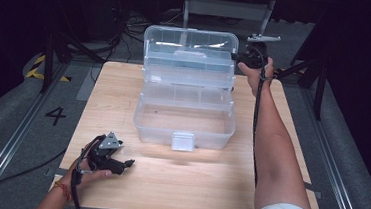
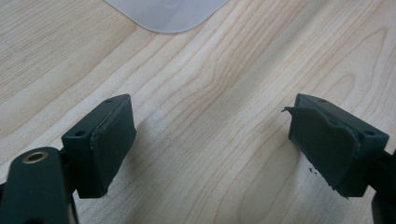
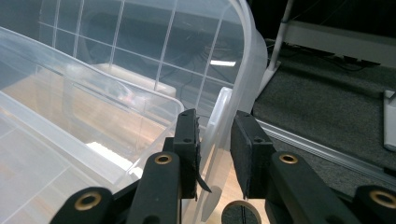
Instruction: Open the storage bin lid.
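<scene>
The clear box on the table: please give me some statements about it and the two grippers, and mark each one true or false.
1. The clear box stands open, with its lid raised at the far side. True.
2. The right gripper has its jaws around the lid's edge. True: a thin plastic edge stands between the two pads.
3. The left gripper holds the latch of the box. False: it rests low over the table, apart from the box, with open jaws and nothing between them.
4. The bottom part of the box is full of tools. False: it looks empty.
5. The box stands on a metal table. False: the table is of light wood.
</scene>
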`<action>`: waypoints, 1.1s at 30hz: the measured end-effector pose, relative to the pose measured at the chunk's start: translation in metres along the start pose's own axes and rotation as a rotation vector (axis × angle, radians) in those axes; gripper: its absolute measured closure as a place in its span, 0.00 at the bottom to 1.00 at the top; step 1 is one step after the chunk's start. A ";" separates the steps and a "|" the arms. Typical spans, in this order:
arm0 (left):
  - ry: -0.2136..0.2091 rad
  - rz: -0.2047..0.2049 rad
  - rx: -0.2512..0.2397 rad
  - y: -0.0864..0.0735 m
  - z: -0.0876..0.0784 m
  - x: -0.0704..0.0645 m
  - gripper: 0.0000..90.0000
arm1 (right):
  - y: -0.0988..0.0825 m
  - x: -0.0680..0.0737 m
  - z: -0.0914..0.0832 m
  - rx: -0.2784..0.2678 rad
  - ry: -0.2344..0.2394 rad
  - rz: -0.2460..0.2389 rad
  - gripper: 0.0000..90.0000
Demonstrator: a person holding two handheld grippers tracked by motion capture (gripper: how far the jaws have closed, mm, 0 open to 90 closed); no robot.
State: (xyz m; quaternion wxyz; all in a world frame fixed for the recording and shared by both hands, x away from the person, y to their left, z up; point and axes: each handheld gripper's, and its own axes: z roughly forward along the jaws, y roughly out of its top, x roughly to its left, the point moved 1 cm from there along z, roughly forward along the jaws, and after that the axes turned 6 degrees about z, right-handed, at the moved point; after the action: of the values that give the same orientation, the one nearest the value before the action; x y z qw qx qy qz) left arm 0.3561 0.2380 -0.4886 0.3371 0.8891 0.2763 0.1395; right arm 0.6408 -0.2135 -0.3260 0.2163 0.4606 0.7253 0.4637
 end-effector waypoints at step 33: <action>-0.014 0.004 -0.006 0.001 0.001 0.001 0.17 | 0.000 -0.009 0.027 0.055 -0.044 0.044 0.78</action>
State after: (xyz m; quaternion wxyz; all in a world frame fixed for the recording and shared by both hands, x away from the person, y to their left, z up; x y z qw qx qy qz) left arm 0.3578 0.2377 -0.4890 0.3415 0.8896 0.2716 0.1351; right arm 0.6650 -0.2082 -0.3400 0.2091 0.4925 0.7225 0.4378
